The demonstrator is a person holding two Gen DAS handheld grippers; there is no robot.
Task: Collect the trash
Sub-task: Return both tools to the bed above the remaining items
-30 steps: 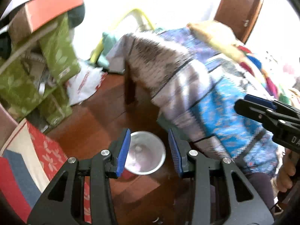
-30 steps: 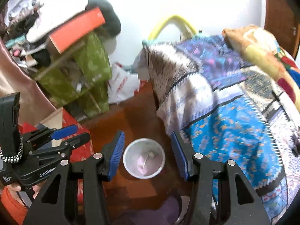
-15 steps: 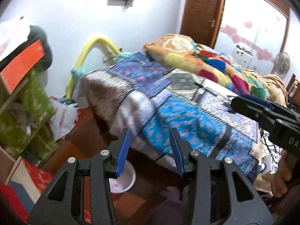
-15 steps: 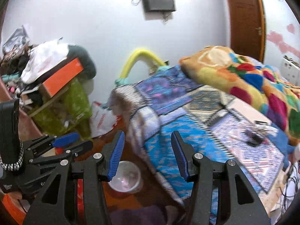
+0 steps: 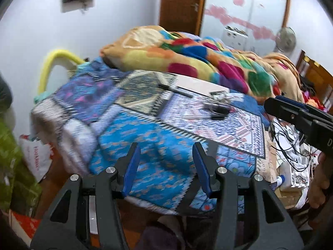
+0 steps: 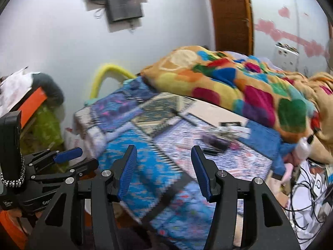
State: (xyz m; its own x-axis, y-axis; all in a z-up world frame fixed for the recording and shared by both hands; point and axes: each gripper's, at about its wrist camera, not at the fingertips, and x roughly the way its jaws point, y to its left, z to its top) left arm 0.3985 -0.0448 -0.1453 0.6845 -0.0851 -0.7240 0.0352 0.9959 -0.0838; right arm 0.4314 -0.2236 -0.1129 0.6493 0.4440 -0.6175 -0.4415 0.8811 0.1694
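A lived-in home bedroom: a bed under a blue patchwork cotton sheet, a multicoloured fleece blanket heaped on its far side, a brown wooden door behind it.

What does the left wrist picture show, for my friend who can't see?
The open left gripper points at a bed with a patchwork cover, small clutter on top and a colourful blanket behind.
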